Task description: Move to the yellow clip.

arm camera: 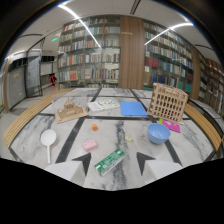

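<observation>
A small yellow clip (128, 138) lies on the marble table (120, 127), a little ahead of my fingers and just left of a blue bowl (158, 133). My gripper (114, 162) is open, its two dark fingertips (83, 162) wide apart over the near part of the table. Between them lies a green and white box (110, 161), resting on the table with a gap at each side. Nothing is held.
A pink eraser (90, 145), an orange cube (94, 127) and a white spoon (48, 138) lie ahead to the left. Farther off are a blue book (133, 108), a wooden lattice building model (167, 102), a smaller wooden model (70, 111) and a pink card (172, 126). Library shelves stand beyond.
</observation>
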A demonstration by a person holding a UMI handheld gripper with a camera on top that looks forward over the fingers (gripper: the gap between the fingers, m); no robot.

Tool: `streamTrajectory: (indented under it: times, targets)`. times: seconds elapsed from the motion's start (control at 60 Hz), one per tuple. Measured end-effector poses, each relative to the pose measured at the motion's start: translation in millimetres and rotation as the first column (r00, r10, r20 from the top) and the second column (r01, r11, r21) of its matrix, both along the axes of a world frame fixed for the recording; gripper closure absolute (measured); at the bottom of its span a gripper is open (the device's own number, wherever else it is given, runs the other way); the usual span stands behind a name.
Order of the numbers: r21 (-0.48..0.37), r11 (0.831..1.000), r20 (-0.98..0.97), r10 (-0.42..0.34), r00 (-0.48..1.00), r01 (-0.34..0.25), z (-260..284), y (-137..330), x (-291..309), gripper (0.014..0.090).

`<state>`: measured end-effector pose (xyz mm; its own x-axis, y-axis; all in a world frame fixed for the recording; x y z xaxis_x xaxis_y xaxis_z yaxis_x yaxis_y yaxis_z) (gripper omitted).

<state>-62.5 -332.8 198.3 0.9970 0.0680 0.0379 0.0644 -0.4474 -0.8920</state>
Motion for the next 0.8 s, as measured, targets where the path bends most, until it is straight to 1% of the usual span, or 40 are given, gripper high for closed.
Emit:
streamTrajectory:
  times: [0.367,0.6,0.8]
  targets:
    - [-0.013,1.0,0.012,0.002,1.0,-0.002,-10.5,15.8,1.1,0.0187]
    - [-0.016,0.999,0.037,-0.035,0.999,0.035,-24.1,66.3,28.5,0.0191]
    - [-0.053,0.998,0.032,-0.044,0.998,0.046,-49.4,121.8,52.1,0.0185]
